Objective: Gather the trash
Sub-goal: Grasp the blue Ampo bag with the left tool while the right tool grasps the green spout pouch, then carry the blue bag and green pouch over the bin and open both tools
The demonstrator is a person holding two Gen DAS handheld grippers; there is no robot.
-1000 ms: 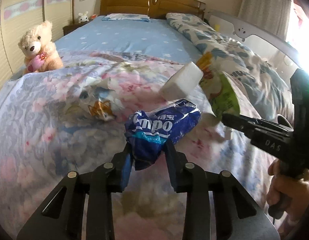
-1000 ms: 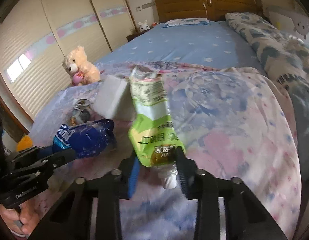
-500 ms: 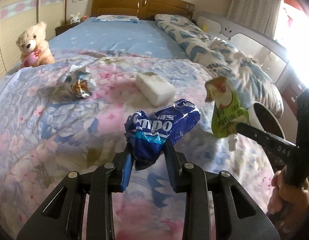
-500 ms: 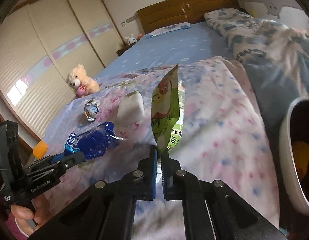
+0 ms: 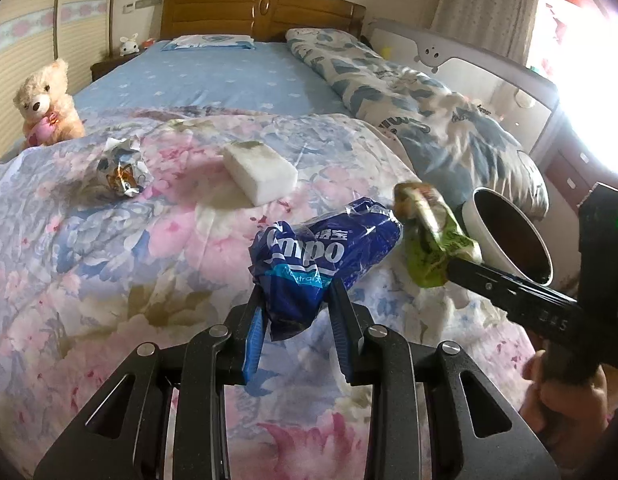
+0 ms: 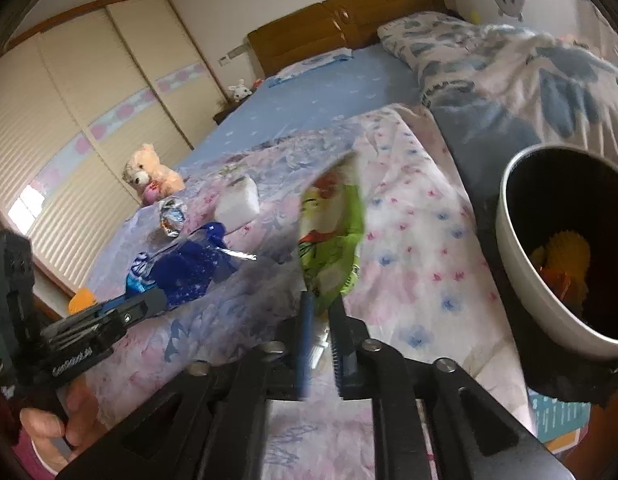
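The left tool [image 5: 295,312] is clamped on a crumpled blue plastic wrapper with white lettering [image 5: 321,260], held above the floral quilt [image 5: 109,264] of the bed. The right tool [image 6: 321,308] has its jaws opening with a green spouted drink pouch [image 6: 333,236] between them (blurred), beside the white bin with a dark inside [image 6: 549,280]. A white foam block [image 5: 261,172] and a crinkled foil wrapper [image 5: 123,168] lie on the quilt.
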